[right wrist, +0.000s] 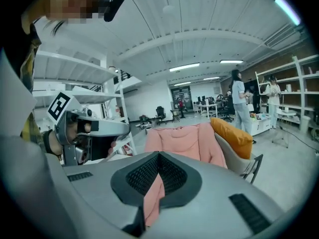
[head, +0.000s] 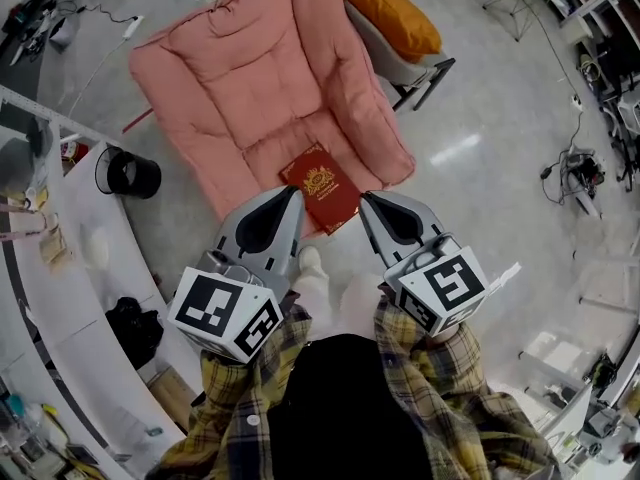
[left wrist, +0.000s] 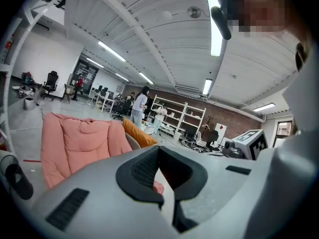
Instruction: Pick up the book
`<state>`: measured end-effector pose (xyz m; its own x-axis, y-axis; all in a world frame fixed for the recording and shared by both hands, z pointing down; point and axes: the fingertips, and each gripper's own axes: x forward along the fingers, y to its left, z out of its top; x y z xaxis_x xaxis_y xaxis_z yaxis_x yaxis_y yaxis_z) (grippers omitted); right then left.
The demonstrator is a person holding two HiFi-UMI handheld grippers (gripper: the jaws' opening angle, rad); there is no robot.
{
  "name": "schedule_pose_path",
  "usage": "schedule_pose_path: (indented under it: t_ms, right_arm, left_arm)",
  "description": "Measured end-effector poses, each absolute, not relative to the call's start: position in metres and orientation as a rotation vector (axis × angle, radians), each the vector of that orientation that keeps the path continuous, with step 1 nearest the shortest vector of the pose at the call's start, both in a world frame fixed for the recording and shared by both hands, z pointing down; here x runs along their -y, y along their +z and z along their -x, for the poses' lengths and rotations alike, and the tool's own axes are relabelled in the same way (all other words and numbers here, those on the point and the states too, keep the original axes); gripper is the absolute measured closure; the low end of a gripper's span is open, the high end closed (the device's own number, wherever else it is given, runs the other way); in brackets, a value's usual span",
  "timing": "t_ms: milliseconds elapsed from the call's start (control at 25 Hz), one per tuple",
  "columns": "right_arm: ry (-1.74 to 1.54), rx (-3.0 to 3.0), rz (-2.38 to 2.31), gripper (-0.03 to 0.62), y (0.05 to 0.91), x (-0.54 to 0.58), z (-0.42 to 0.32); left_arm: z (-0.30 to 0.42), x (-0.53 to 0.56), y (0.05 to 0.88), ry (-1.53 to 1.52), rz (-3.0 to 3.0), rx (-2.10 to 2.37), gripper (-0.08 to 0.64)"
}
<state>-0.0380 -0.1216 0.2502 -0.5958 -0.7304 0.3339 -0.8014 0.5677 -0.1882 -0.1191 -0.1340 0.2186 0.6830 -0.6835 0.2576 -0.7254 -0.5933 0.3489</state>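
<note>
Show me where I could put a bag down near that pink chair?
The pink cushion above the red book is bare. The floor right of it, up to the cables, is open too. The left is crowded: a black bin and a cluttered white desk.

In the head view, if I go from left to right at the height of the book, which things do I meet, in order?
white desk → black bin → left gripper → red book → right gripper → tangle of cables on the floor. The pink armchair cushion spans several of them, so it is left out.
</note>
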Motion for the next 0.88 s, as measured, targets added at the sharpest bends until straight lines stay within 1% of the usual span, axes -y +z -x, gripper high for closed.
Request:
schedule_pose_path:
  t_ms: [400, 640, 880]
  right_arm:
    - [0.665, 2.496, -1.312, 0.577, 0.296, 0.14, 0.023]
    - [0.898, 2.455, -1.254, 0.577, 0.354, 0.144, 0.004]
    - [1.077, 2.381, -1.215, 0.577, 0.425, 0.147, -0.013]
  left_arm:
    - [0.112, 0.15, 0.274, 0.199, -2.37, 1.017, 0.557]
    - [0.102, 0.162, 0.313, 0.244, -2.339, 1.014, 0.557]
    - [0.086, 0.175, 0.37, 0.28, -2.275, 1.008, 0.557]
